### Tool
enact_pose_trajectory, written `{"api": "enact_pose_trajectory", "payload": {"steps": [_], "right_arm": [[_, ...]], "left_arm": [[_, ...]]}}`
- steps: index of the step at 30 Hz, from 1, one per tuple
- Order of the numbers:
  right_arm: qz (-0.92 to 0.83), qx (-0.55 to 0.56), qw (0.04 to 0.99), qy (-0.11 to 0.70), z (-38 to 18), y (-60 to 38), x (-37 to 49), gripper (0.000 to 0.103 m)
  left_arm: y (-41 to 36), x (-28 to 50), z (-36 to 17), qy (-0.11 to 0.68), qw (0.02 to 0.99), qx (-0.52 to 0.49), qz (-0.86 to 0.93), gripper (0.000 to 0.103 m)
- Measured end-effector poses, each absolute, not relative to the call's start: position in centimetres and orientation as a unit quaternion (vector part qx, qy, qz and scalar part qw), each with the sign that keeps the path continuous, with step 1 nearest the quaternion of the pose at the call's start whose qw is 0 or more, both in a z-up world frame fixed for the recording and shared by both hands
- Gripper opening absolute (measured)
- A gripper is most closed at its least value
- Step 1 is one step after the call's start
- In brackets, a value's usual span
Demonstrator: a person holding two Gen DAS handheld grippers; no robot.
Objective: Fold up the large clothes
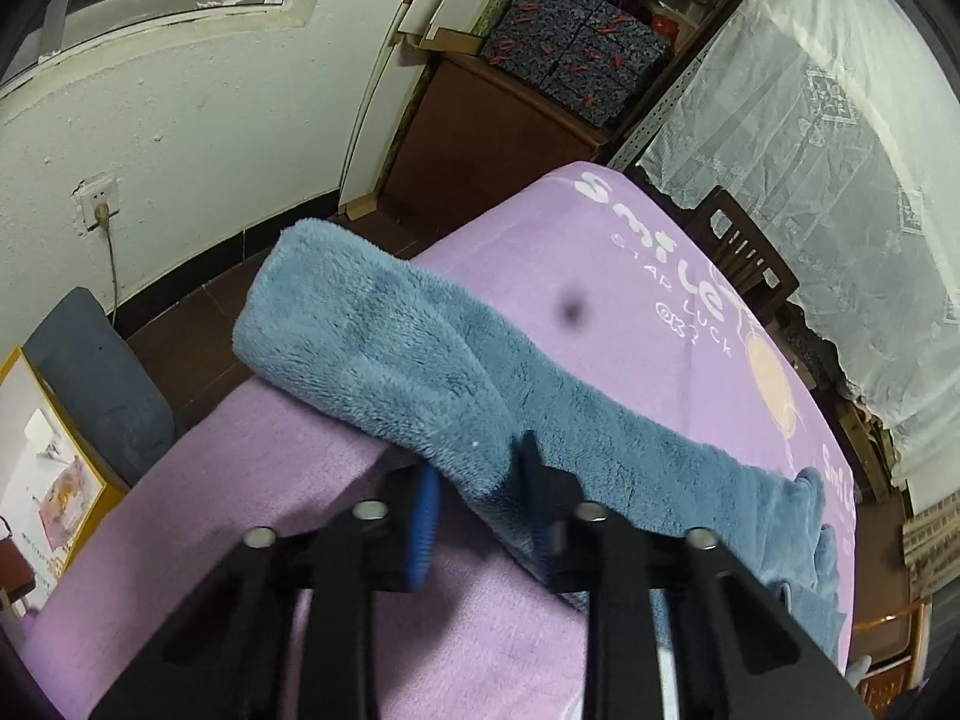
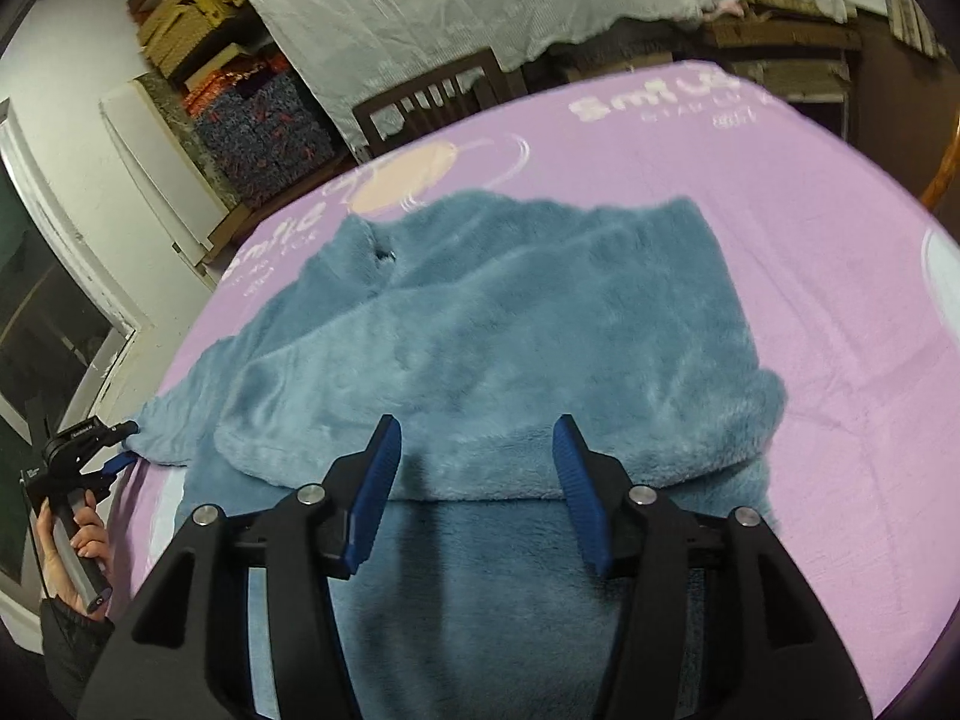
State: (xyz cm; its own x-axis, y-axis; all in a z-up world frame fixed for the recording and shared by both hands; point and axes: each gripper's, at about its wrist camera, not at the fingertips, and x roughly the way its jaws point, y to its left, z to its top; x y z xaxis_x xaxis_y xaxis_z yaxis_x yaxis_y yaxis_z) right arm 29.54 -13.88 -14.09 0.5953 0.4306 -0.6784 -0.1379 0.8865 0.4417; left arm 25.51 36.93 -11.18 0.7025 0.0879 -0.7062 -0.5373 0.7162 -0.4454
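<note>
A fluffy blue garment (image 2: 498, 324) lies partly folded on the purple blanket (image 2: 810, 276) that covers the table. In the left wrist view its sleeve (image 1: 384, 330) stretches away toward the table's far edge. My left gripper (image 1: 480, 480) is shut on the near edge of that sleeve. It also shows in the right wrist view (image 2: 117, 447), at the garment's left tip, held by a hand. My right gripper (image 2: 477, 450) is open and empty, just above the folded edge of the garment.
A dark wooden chair (image 2: 432, 96) stands at the table's far side. A white lace curtain (image 2: 480, 0) hangs behind it. Patterned boxes (image 1: 576, 30) fill a shelf. A grey cushion (image 1: 102, 384) and a yellow-edged box (image 1: 42, 456) sit left of the table.
</note>
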Motion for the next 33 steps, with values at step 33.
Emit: {"api": "enact_pose_trajectory", "payload": {"steps": [33], "right_arm": [[0.169,0.263,0.848,0.428,-13.9,-17.1,30.1,0.053]], "left_arm": [[7.2,29.6,-2.3,0.321,0.946,-0.001,0.040,0.011]]}}
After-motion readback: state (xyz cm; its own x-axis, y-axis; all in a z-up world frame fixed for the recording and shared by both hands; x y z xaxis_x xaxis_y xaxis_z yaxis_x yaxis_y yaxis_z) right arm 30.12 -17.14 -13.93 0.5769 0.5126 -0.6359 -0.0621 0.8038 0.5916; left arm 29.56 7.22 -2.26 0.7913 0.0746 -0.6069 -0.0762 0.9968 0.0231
